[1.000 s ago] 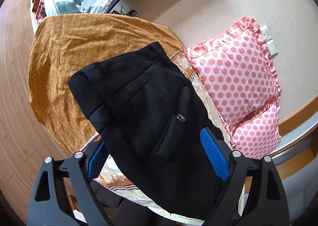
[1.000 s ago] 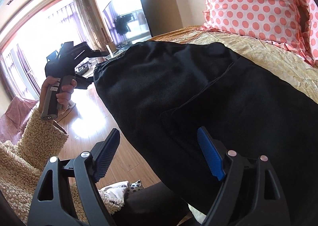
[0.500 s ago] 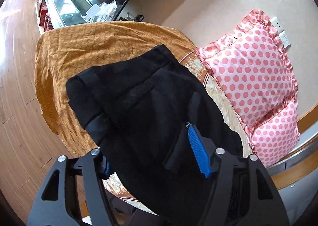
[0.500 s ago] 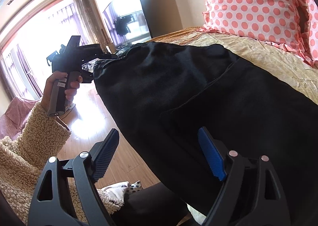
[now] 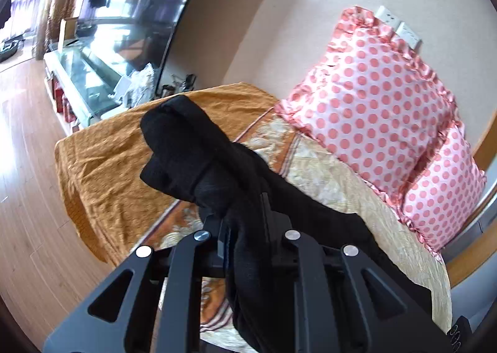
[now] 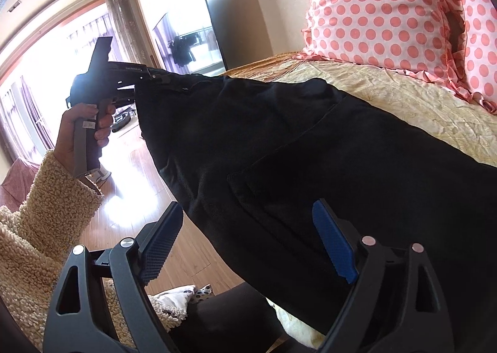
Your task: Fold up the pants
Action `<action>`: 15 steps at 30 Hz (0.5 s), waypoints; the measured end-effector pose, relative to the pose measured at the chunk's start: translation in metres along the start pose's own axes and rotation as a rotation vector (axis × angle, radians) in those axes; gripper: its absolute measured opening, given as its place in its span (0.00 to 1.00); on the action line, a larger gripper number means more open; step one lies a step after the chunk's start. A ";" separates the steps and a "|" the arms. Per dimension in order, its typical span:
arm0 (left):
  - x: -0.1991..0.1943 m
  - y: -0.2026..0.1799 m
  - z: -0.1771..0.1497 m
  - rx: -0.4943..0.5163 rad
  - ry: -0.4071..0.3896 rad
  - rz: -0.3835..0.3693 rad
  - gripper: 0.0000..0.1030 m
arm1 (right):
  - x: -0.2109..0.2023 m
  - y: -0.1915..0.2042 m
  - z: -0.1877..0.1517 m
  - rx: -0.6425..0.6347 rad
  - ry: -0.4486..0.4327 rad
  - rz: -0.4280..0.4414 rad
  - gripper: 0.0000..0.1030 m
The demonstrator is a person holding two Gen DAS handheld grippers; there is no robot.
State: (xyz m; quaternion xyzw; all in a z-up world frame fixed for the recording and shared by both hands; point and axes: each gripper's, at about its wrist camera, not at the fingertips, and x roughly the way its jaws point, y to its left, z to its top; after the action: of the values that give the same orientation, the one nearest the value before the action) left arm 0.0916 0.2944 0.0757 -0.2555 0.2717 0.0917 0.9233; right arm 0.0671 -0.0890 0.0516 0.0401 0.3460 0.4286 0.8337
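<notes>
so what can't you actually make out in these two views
- Left wrist view: the left gripper pads, buried in the black pants they clamp.
- Right wrist view: the pants' far end, cut off at the right edge.
- Right wrist view: the room behind the person's hand, washed out by window glare.

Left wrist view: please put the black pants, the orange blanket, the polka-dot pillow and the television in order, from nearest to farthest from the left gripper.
1. black pants: clamped in the left gripper.
2. orange blanket: on the bed, ahead and left.
3. polka-dot pillow: upright at right; too close to the blanket to rank firmly.
4. television: on the wall, upper left.
</notes>
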 end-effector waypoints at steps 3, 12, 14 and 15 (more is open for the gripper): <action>-0.005 -0.046 0.003 0.086 -0.016 -0.064 0.13 | -0.012 -0.008 -0.003 0.019 -0.026 -0.017 0.87; -0.018 -0.203 -0.039 0.396 0.014 -0.305 0.13 | -0.057 -0.047 -0.022 0.124 -0.104 -0.109 0.88; -0.017 -0.234 -0.058 0.461 0.042 -0.356 0.13 | -0.067 -0.055 -0.027 0.147 -0.121 -0.134 0.88; -0.013 -0.249 -0.070 0.484 0.069 -0.388 0.13 | -0.074 -0.059 -0.031 0.160 -0.132 -0.149 0.88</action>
State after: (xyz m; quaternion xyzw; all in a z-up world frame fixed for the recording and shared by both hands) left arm 0.1256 0.0450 0.1376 -0.0781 0.2631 -0.1623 0.9478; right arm 0.0590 -0.1882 0.0470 0.1088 0.3256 0.3330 0.8782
